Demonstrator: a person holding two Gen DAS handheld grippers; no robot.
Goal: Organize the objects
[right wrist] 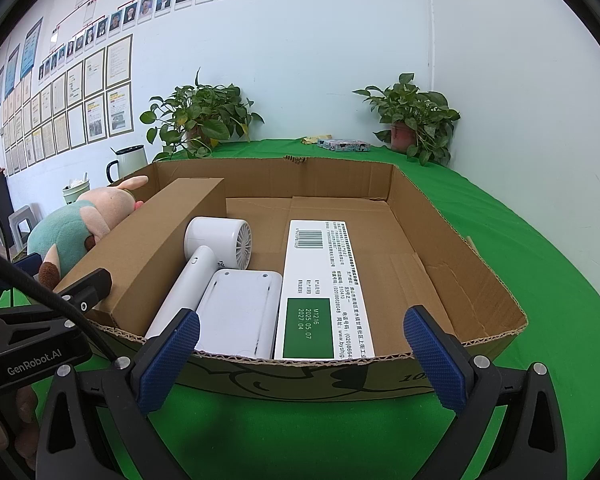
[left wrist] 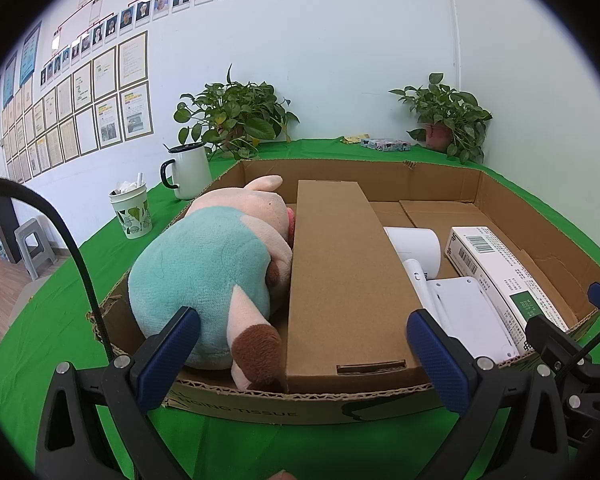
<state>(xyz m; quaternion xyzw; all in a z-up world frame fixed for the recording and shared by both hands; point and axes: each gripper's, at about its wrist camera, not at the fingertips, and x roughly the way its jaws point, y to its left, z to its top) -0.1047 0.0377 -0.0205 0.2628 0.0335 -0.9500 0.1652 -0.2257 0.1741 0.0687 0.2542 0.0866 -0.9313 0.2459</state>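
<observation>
Count first: you have one open cardboard tray [right wrist: 456, 240] on the green cloth [right wrist: 540, 280], and five things in it, one of each. Left compartment: one plush toy [left wrist: 204, 280], lying on its side against the long brown carton [left wrist: 340, 276], which stands on edge and splits the tray lengthwise. Right of that carton: one white hair dryer [right wrist: 204, 264], one flat white device [right wrist: 240, 312] touching the dryer's handle, and one long white box with a barcode and green label [right wrist: 320, 288], just beside the device. The right part of the tray floor is bare cardboard. Outside the tray: two potted plants [right wrist: 200, 120] against the wall, one white enamel mug [left wrist: 188, 172], one paper cup [left wrist: 134, 212] with crumpled stuff inside (can't tell what), and one small patterned box [right wrist: 342, 145] at the back. Your left gripper [left wrist: 300, 356] sits at the tray's near edge, jaws spread wide, gripping nothing, straddling the brown carton's end. Your right gripper [right wrist: 300, 356] is also spread wide and empty, at the near wall in front of the white box.
</observation>
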